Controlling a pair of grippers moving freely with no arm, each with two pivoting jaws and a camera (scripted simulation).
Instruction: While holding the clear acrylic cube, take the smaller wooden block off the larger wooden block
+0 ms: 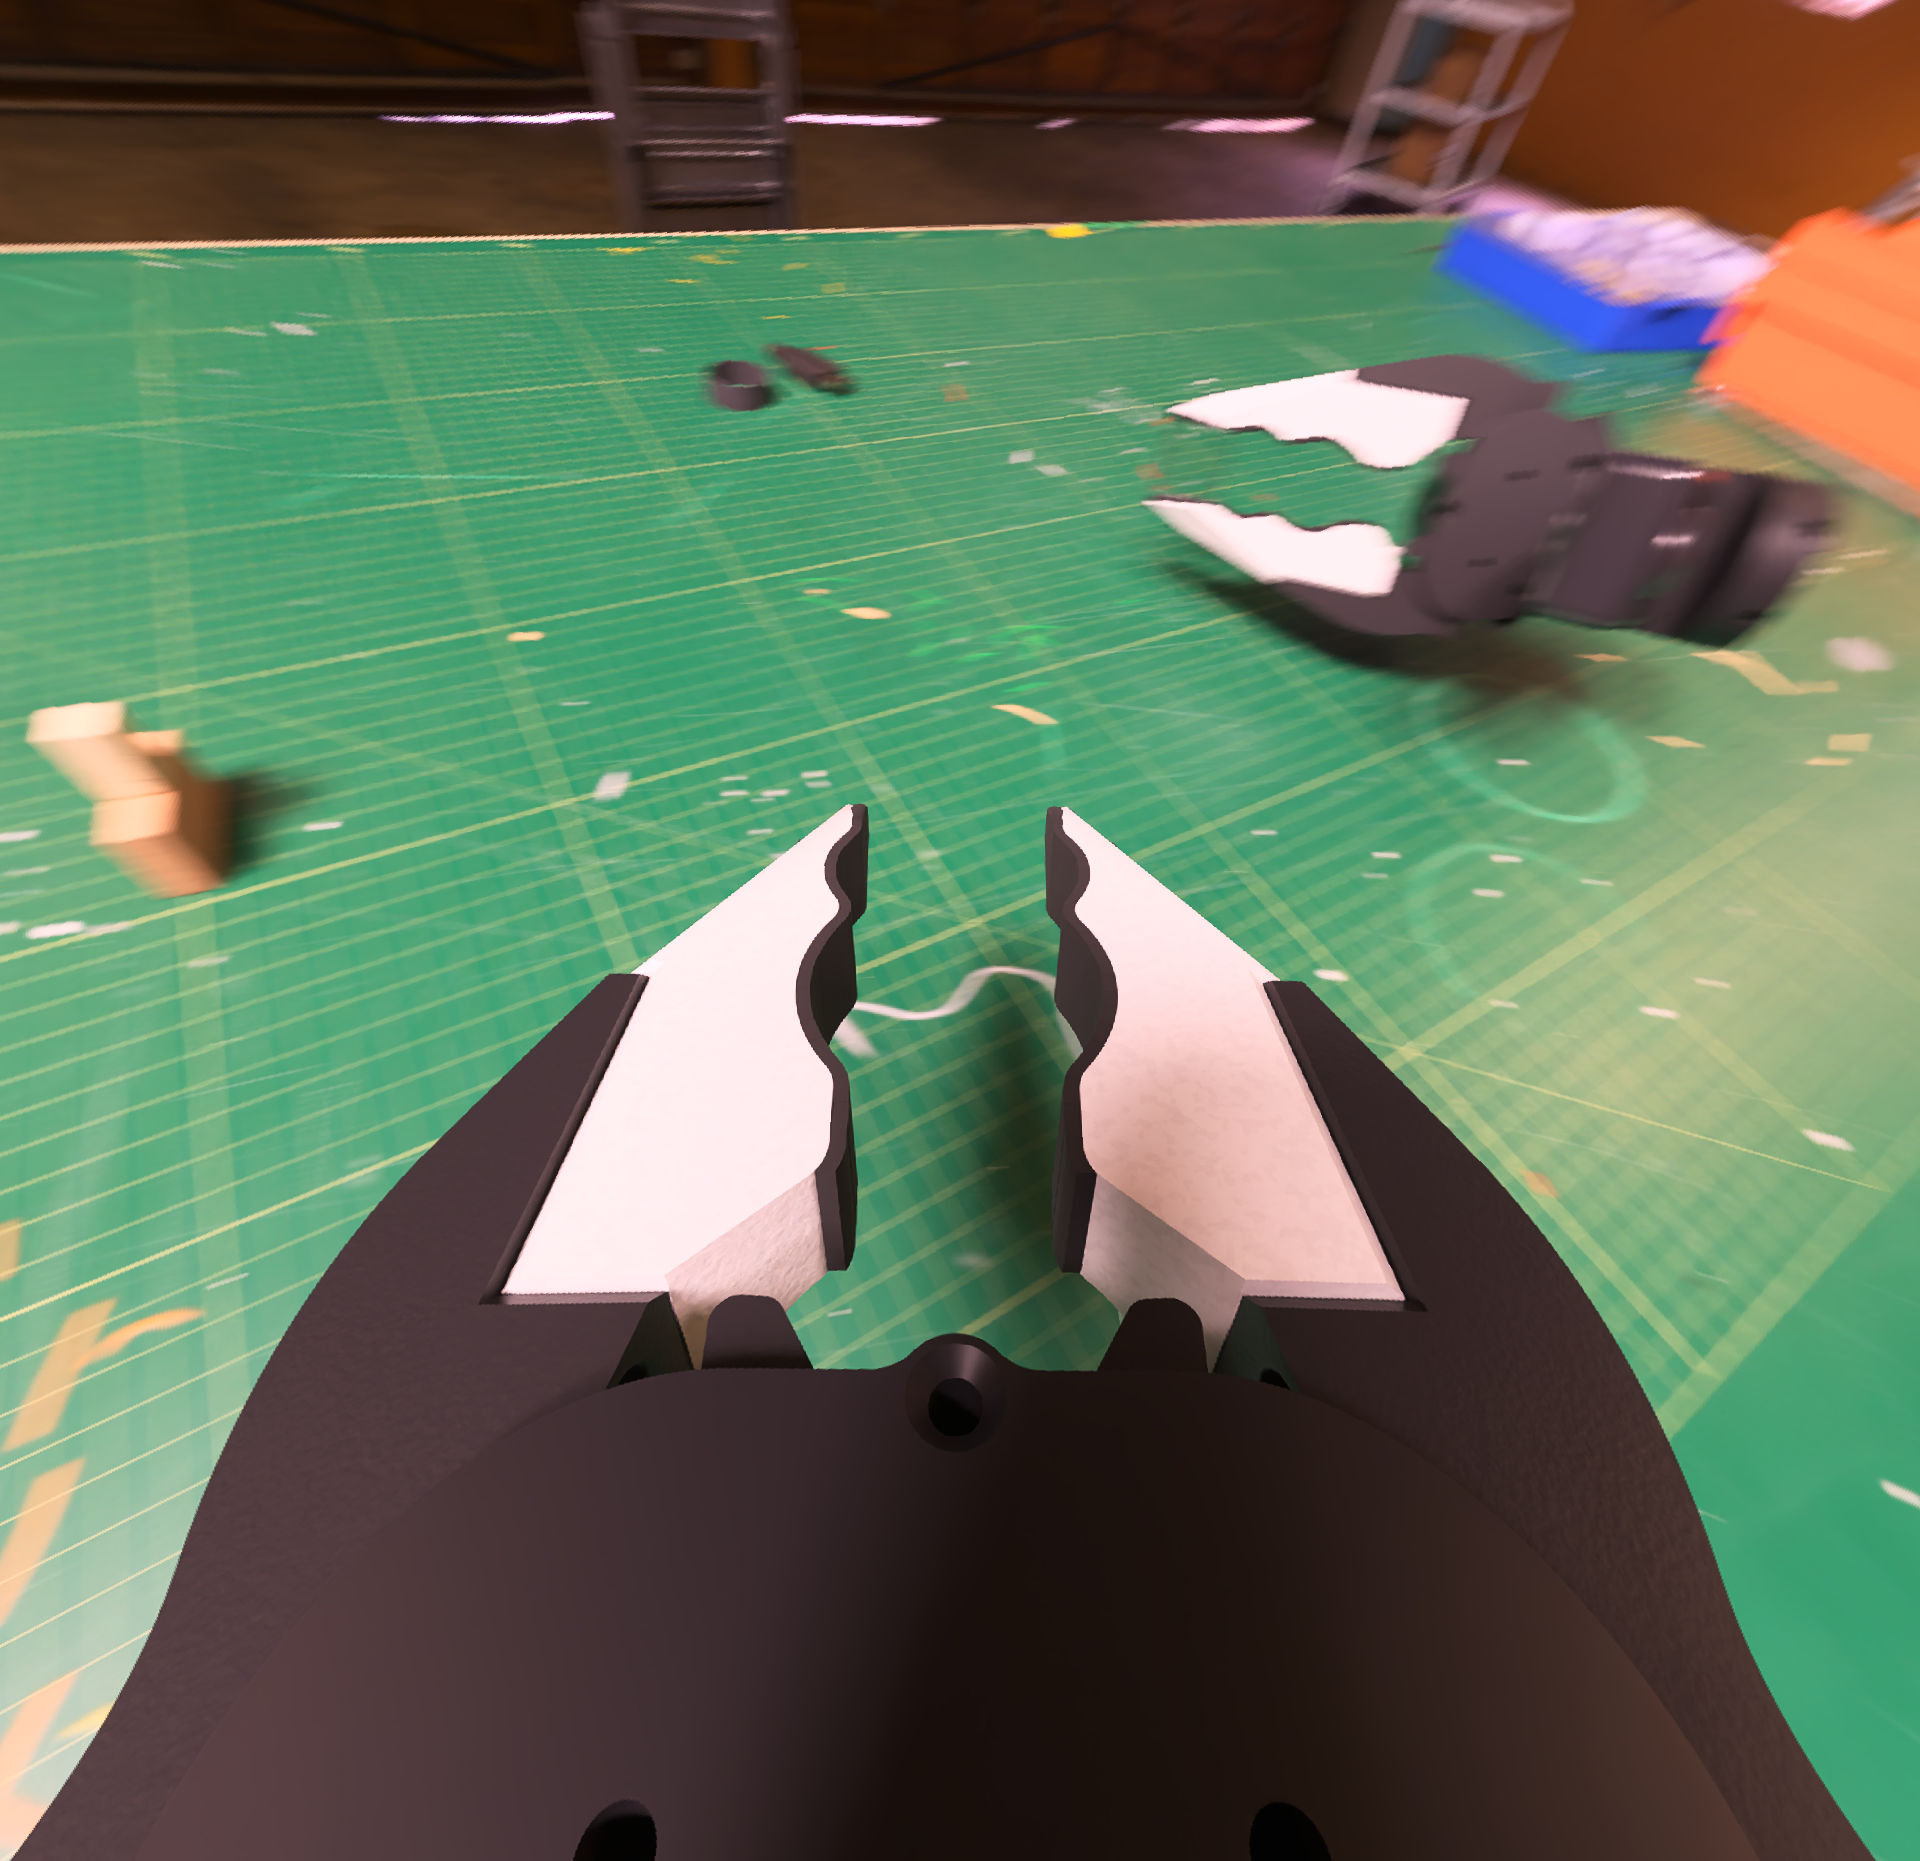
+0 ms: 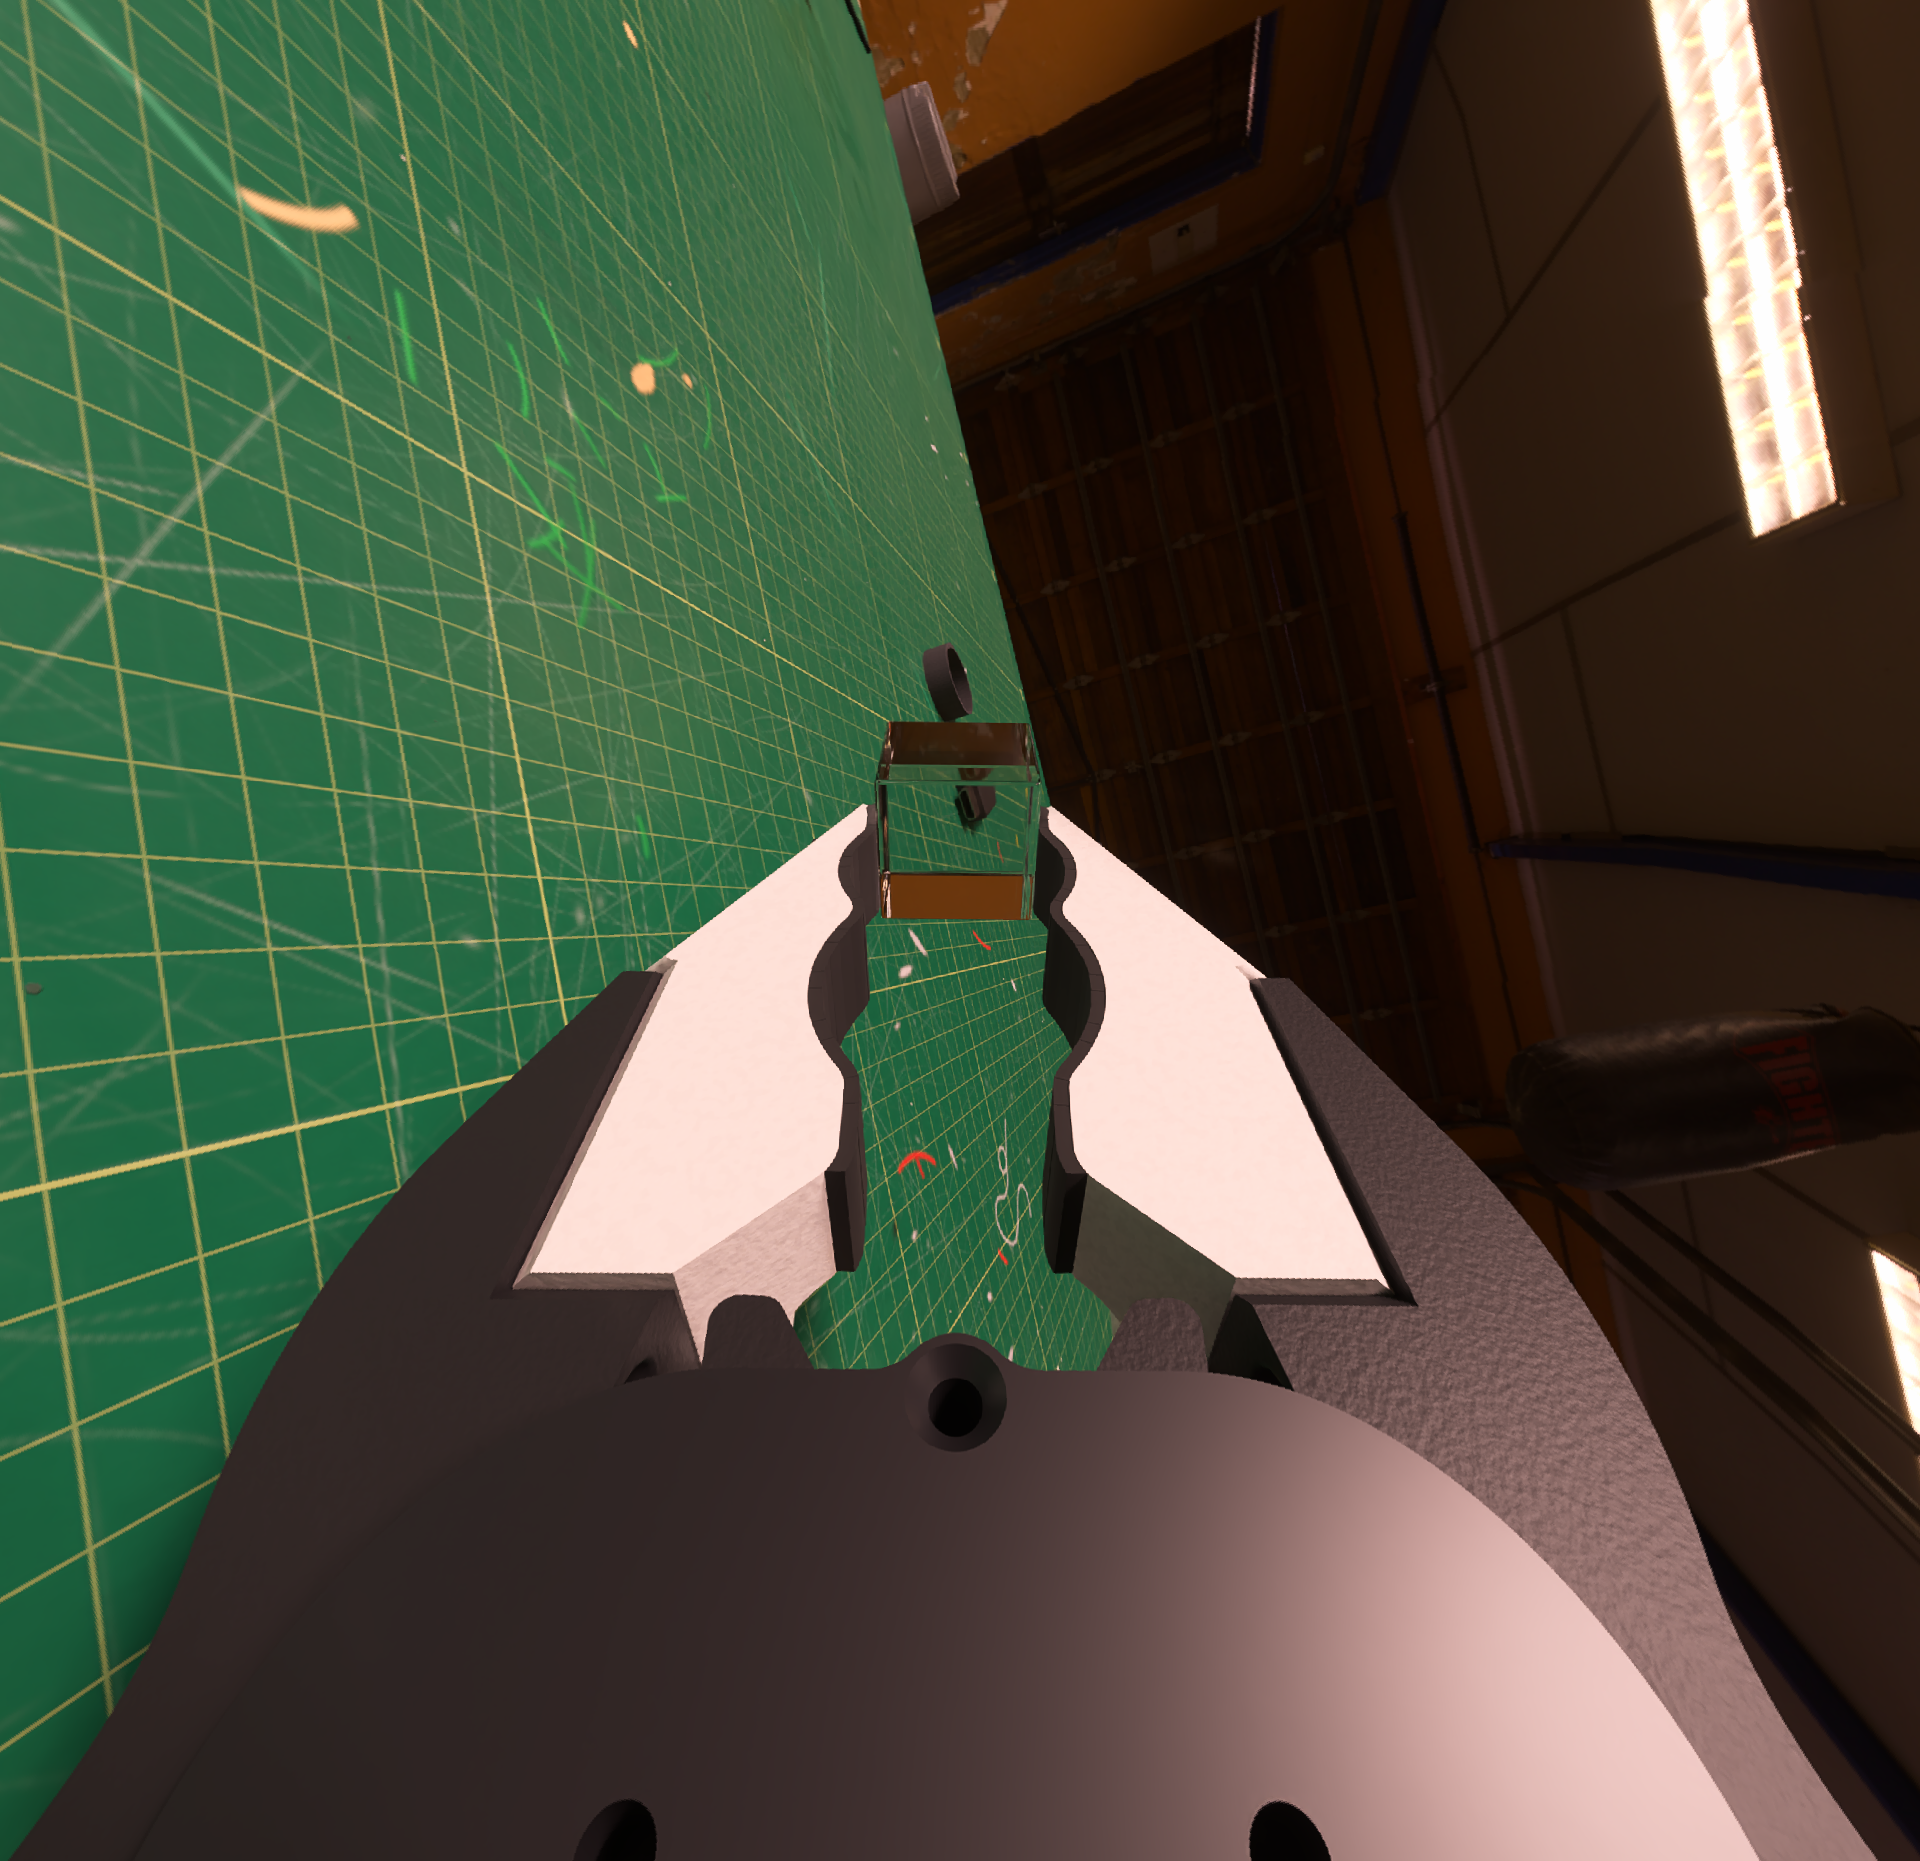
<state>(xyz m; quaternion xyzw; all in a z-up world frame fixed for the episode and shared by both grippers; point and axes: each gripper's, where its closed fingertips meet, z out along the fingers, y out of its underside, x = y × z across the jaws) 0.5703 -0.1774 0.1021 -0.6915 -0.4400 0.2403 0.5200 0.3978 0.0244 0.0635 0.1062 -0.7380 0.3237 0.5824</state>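
In the left wrist view, two wooden blocks stand at the far left of the green cutting mat. The smaller, paler wooden block sits on the larger wooden block; both are blurred. My left gripper is open and empty, above the mat, well right of the blocks. My right gripper shows at the right, turned on its side above the mat. In the right wrist view, my right gripper is shut on the clear acrylic cube, held at its fingertips.
A black ring and a small dark object lie toward the mat's far side; the ring also shows in the right wrist view. A blue box and an orange object sit at the far right. A white string lies under my left gripper.
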